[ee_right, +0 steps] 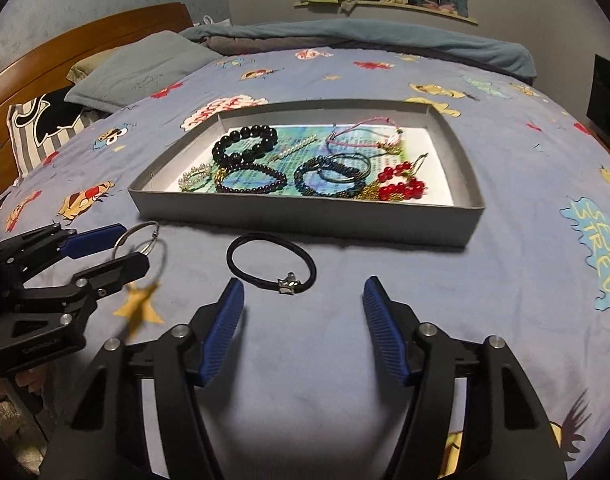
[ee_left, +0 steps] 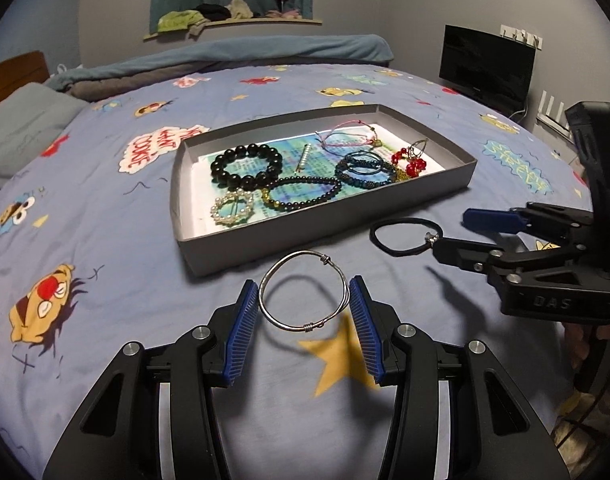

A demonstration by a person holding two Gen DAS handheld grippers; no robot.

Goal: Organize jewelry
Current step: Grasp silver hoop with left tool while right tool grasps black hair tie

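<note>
left gripper (ee_left: 304,307) pinches silver bangle (ee_left: 305,292) by edges, raised | right gripper (ee_right: 303,334) wide open, empty, near black hair tie (ee_right: 271,263) | risk: thin bangle slips from pads before grey tray (ee_left: 305,236)

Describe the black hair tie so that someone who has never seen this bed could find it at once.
On the blue cartoon bedspread lies a shallow grey box of jewelry. The black hair tie lies flat on the cover just outside the box's near wall, ahead of the open right gripper. Unlike the silver bangle held in the left gripper, it is a plain dark loop with one small silver charm.
</note>
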